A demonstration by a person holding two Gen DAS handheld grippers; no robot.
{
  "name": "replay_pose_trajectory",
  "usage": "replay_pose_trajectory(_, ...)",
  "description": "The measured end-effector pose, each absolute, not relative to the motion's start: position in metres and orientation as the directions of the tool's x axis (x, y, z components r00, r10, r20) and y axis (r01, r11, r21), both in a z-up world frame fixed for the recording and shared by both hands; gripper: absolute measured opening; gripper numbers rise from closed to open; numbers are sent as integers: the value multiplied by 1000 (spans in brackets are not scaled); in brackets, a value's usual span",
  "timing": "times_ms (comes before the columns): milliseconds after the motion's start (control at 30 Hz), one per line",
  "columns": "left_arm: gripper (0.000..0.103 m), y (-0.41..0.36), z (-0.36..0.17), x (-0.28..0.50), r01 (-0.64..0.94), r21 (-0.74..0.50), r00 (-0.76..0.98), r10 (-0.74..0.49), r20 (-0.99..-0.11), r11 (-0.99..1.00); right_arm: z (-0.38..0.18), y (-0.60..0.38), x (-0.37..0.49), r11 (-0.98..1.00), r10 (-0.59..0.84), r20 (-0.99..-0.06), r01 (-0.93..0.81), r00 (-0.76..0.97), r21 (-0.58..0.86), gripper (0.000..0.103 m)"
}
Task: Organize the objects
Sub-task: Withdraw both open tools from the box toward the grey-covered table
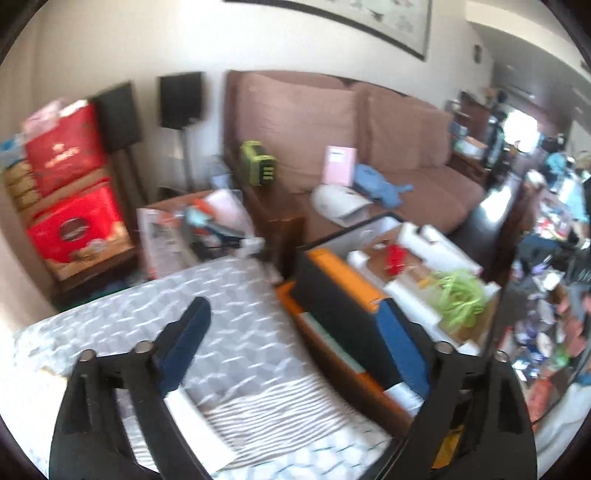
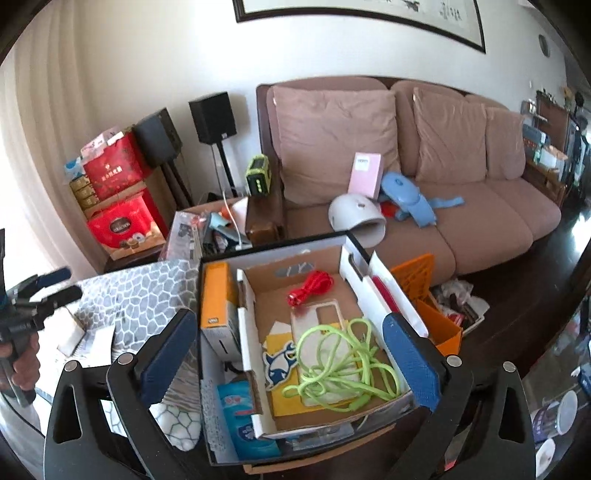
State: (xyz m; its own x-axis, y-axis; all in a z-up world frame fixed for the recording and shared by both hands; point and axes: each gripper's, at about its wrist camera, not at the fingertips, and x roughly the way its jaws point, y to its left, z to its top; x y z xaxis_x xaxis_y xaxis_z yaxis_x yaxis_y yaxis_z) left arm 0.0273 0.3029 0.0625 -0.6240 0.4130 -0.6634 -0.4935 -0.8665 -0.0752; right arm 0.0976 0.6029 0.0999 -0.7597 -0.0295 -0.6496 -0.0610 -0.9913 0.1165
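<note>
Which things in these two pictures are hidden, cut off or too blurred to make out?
- Left wrist view: motion blur smears the side-table clutter.
- Left wrist view: the box wall hides most of its contents.
- Right wrist view: the left gripper is cut by the frame edge.
- Right wrist view: the blue pack label is unreadable.

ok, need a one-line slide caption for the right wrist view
Open right gripper poised above a cardboard box holding green cord, red cord and a phone case.

Motion blur smears the left wrist view; the large framed wall picture [image 2: 362, 14] is cropped at the top edge in both views.
</note>
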Motion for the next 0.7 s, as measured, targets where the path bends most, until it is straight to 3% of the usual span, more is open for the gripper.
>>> replay_pose_trajectory(167, 95, 250, 56, 50, -411, -55, -701, 354, -619, -910, 113, 592, 104, -993, -18, -606, -56, -796, 104, 102)
replay_pose_trajectory(433, 101, 152, 56, 80, -237, -225, -783, 322, -532, -945, 132, 569, 113, -992, -52, -524, -18, -850, 128, 102)
replay_pose_trajectory(700, 102, 91, 52, 88, -94, -271, -813, 231, -535, -958, 133, 526, 108, -995, -92, -510, 57, -856, 83, 102)
